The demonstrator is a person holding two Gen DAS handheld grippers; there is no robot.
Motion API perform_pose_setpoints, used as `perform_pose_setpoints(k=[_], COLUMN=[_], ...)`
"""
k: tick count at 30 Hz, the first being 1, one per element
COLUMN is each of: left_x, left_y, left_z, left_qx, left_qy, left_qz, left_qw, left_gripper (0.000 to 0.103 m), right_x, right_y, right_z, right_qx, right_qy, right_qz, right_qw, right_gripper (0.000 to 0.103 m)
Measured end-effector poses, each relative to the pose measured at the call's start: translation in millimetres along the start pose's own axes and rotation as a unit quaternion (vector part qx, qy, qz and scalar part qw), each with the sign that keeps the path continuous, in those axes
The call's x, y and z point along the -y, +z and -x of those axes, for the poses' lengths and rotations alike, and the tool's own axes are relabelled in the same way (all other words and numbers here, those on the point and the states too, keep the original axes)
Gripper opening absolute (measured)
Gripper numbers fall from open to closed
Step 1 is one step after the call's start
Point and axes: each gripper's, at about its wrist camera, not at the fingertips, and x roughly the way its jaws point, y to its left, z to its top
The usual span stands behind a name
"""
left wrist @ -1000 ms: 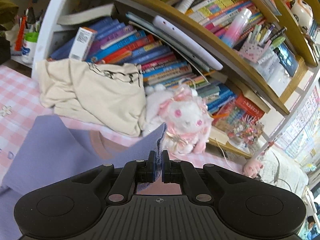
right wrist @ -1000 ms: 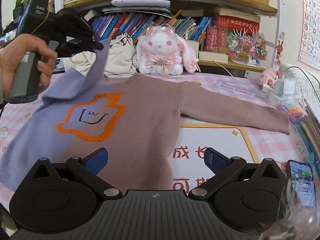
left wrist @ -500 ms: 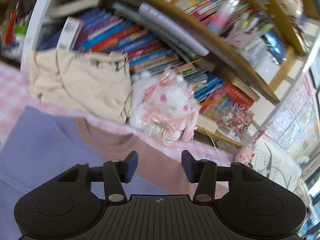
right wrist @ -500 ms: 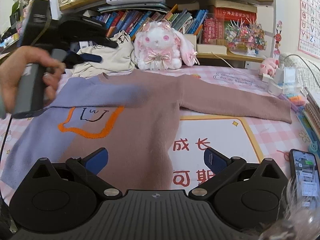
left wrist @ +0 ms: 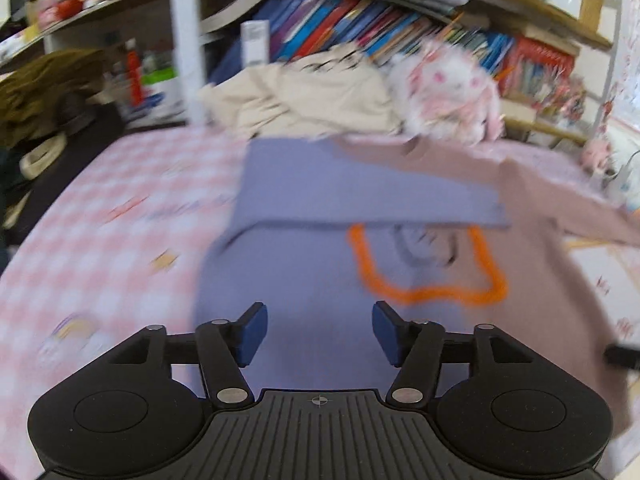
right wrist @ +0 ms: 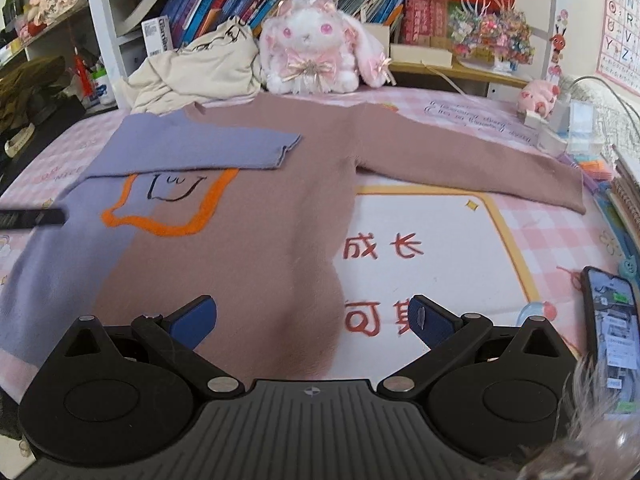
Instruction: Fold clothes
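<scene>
- My left gripper (left wrist: 318, 330) has its jaws parted about halfway; they have just been opening, and nothing sits between the blue pads (left wrist: 251, 334), which hang above the purple side of the sweater (right wrist: 256, 216) without touching it.
- My right gripper (right wrist: 312, 318) is spread wide over the near hem of the sweater, with nothing between its fingers; I can't tell whether the tips brush the knit.
- The sweater lies flat on the pink checked cloth (right wrist: 560, 236), purple on its left part and dusty pink on the rest, with an orange outline (right wrist: 168, 208) on the chest.
- Its purple sleeve (right wrist: 192, 148) is folded across the chest, cuff pointing right and covering the top of the orange outline.
- The pink sleeve (right wrist: 472, 164) stretches straight out to the right, toward the clutter at the table's edge.
- At the far side, a cream garment (right wrist: 200, 68) is heaped beside a plush rabbit (right wrist: 316, 52), in front of the bookshelf (right wrist: 248, 4).
- A phone (right wrist: 612, 320) lies at the near right.
- A second ago my left jaws were pinched on the purple cuff, holding the sleeve up in the air; now the sleeve is let go and lies flat, and my left gripper has come back toward the near left.
- The right gripper has kept its place and its wide spread throughout.
</scene>
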Motion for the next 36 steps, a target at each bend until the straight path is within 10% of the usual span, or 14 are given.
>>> perform_pose_setpoints(k=[9, 20, 27, 36], left_x=[-52, -76, -83, -108], left_y=[-18, -17, -13, -13], left_z=[4, -21, -26, -26], left_qx=[-0.017, -0.057, -0.054, -0.046], left_qy=[0.030, 0.004, -0.024, -0.026], left_qz=[0.055, 0.057, 0.079, 0.121], left_qw=[0.9979, 0.9968, 0.9952, 0.9913], left_gripper=[0.061, 0.057, 0.012, 0.004], right_x=[-18, -14, -16, -35], right_y=[-1, -8, -8, 0], right_z=[1, -6, -12, -22], right_qx=[-0.003, -0.041, -0.052, -0.052], right_qy=[-0.047, -0.061, -0.049, -0.020], right_qz=[0.000, -0.049, -0.065, -0.034], right_qw=[0.999, 0.996, 0.995, 0.998], right_gripper=[0.100, 0.059, 0.034, 0.017])
